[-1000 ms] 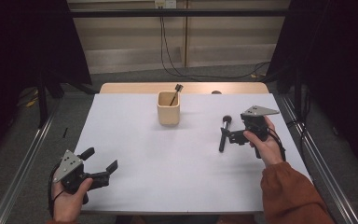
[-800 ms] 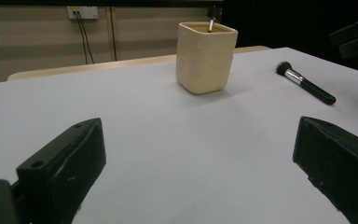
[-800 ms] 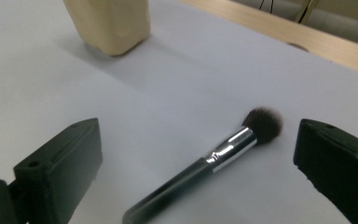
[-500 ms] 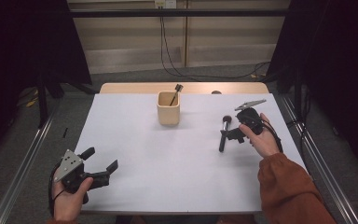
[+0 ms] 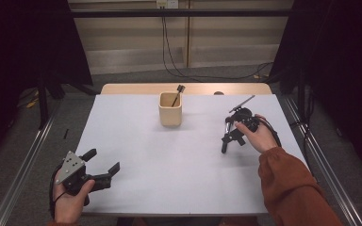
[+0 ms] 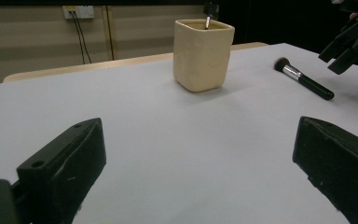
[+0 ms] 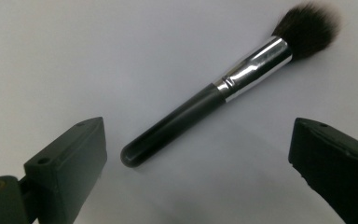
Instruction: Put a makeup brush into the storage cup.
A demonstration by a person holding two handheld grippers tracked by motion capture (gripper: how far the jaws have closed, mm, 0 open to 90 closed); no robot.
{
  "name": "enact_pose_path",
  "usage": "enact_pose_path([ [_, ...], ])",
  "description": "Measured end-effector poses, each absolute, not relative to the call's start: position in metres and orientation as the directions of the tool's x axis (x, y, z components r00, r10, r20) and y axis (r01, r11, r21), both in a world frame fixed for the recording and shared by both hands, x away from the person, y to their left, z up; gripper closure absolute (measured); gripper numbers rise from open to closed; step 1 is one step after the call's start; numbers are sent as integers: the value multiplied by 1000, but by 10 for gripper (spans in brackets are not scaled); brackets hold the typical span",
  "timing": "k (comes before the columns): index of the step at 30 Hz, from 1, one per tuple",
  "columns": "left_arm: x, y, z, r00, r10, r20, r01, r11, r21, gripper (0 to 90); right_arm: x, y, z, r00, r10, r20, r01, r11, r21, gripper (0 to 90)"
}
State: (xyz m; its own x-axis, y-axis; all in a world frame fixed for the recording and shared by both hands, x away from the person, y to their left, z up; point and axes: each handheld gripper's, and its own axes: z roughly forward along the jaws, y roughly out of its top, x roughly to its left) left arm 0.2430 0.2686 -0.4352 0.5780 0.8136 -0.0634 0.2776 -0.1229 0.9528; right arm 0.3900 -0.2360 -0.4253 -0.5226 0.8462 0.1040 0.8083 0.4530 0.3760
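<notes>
We're looking down our right gripper (image 7: 200, 154) and there it is: the black-handled makeup brush with a silver ferrule and dark bristles (image 7: 214, 91), lying flat on the white table surface (image 7: 74, 56). It sits between our two black jaws, slanting across the gap, rounded handle end nearer the left jaw, bristles pointing up and away toward the right. The jaws are spread wide, nothing touching the brush on either side.

From the high view, the right gripper (image 5: 235, 129) hangs over the brush (image 5: 226, 137) on the right side of the table (image 5: 169, 165), tilted steeply downward.

Over on the near left corner, our left gripper (image 5: 104, 165) rests low in the hand (image 5: 68, 202), jaws parted and holding nothing. Its own view looks across the table at the cream square ceramic cup (image 6: 203, 53), with a thin dark tool (image 6: 208, 18) poking out of it, and the brush (image 6: 303, 79) beyond on the right, well apart from these jaws. The cup (image 5: 170, 108) stands near the far middle of the table.
</notes>
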Motion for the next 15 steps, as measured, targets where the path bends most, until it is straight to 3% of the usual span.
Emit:
enact_pose_path([
  [15,243,267,-435,592,804,-63,275,-129,953,30,407,-217,-438,-530,844,86,836,502,221,57],
])
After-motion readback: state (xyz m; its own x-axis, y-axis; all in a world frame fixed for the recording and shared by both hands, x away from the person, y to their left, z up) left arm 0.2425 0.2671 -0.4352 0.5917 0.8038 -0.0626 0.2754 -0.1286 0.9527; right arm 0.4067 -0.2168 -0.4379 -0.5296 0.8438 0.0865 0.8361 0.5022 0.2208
